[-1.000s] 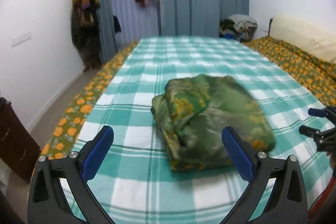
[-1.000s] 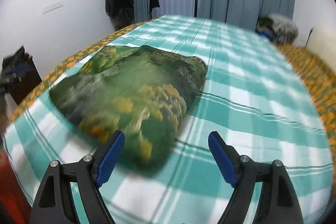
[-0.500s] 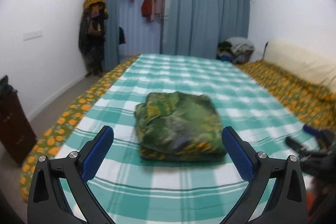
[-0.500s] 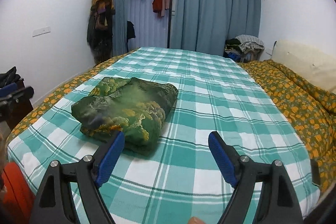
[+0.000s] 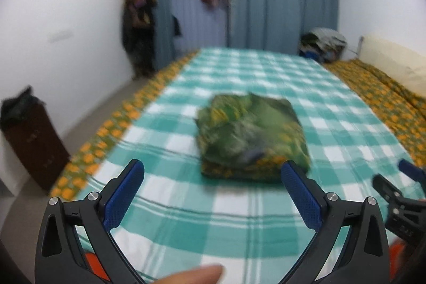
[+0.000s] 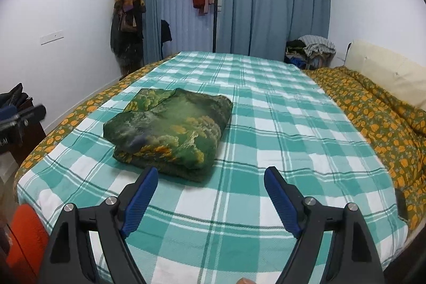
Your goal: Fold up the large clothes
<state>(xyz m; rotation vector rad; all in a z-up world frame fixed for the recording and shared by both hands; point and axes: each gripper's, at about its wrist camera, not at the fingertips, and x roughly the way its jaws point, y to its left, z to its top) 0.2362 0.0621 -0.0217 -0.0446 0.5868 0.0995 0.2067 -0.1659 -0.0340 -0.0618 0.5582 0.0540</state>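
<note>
**Right-wrist and left-wrist views: folded bundle on the bed, both claws spread and empty**

Right-wrist view is the sharp one. The folded green garment [image 6: 170,129], printed with yellow-orange patches, lies as a compact rectangular bundle on the teal-and-white checked sheet [image 6: 279,124] that covers the bed. Taking that bundle as the landmark: the right gripper [image 6: 210,201] hangs on its near side, a little to the right of it, its 2 blue pads spread wide with only sheet between them; neither pad touches the cloth. Left of the bundle, past the bed's edge, the left gripper [image 6: 21,119] shows as a blurred dark shape beside a dark cabinet [image 6: 24,135]. Right of the bundle, across a broad stretch of sheet, an orange-flowered quilt [image 6: 372,121] runs along the bed with a cream headboard [image 6: 386,71] behind it. Far beyond the bundle hang blue curtains [image 6: 271,4], parted on a rail of clothes, and a coat rack [image 6: 127,23] stands against the left wall.

Left-wrist view is smeared by motion. The bundle [image 5: 253,140] sits just beyond the left gripper [image 5: 213,193], whose 2 pads also stand wide apart and grip nothing; the right-hand pad overlaps the bundle's near corner in the picture, though contact cannot be judged. The right gripper [image 5: 399,188] shows at the right edge, near the bundle's right side. A fingertip [image 5: 197,274] appears at the bottom edge.
</note>
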